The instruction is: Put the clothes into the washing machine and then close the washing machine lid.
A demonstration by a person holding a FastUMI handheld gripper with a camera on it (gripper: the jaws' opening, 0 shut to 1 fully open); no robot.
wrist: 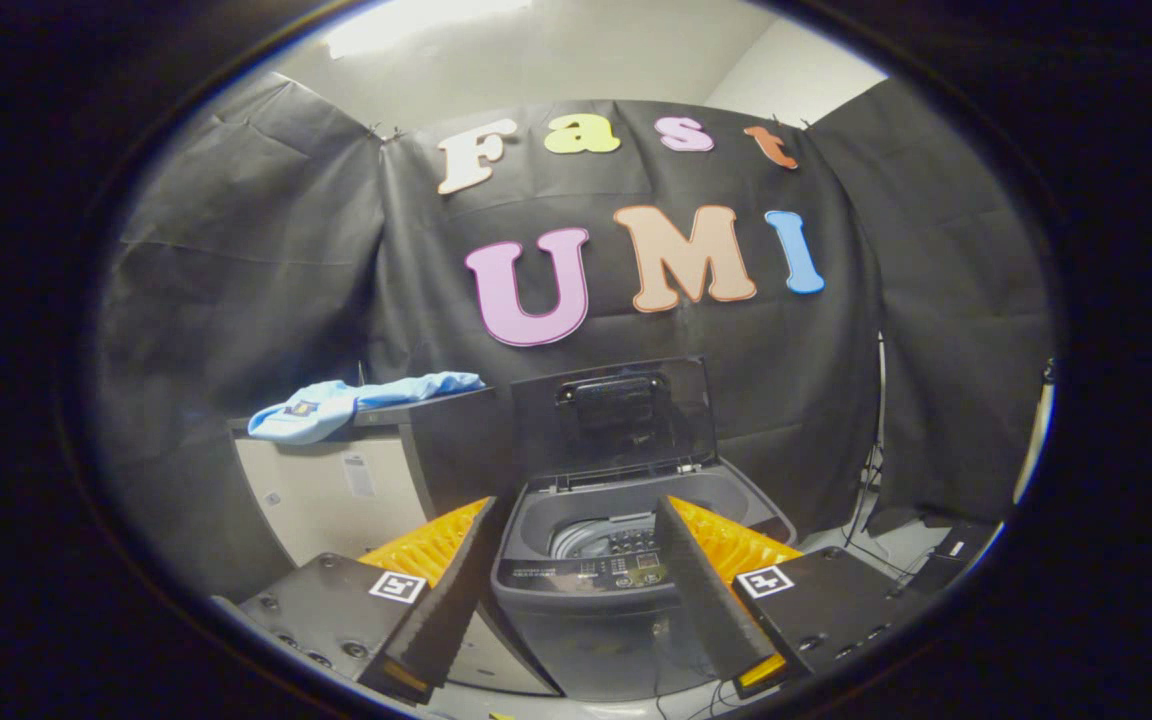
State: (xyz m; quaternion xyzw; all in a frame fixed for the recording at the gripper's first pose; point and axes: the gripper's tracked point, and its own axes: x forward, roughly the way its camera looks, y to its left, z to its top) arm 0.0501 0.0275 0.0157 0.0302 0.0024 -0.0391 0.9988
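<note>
Light-blue clothes (361,400) lie in a loose heap on top of a cabinet (336,490), far left of us and well apart from our fingers, so we judge that the first part of the task has not begun: nothing is picked up and we see no fabric in the drum. Just right of that cabinet stands the top-loading washing machine (596,600), dark grey, with its lid (626,415) raised upright at the far side and the tub (591,535) open beneath it. A control panel (626,570) runs along the machine's near rim.

Our gripper (576,600) hovers in front of the machine with its fingers spread wide and nothing between them but the view of the machine's near rim and front wall; they touch no object that we can tell.

As we read it, all of the work is left: we must go left and far to the cabinet top, take the clothes, carry them over the open tub, let them drop in, and then bring the lid down. The lid standing open saves us a step. Cables (876,520) trail on the floor to the right, by the black cloth wall (256,250).
</note>
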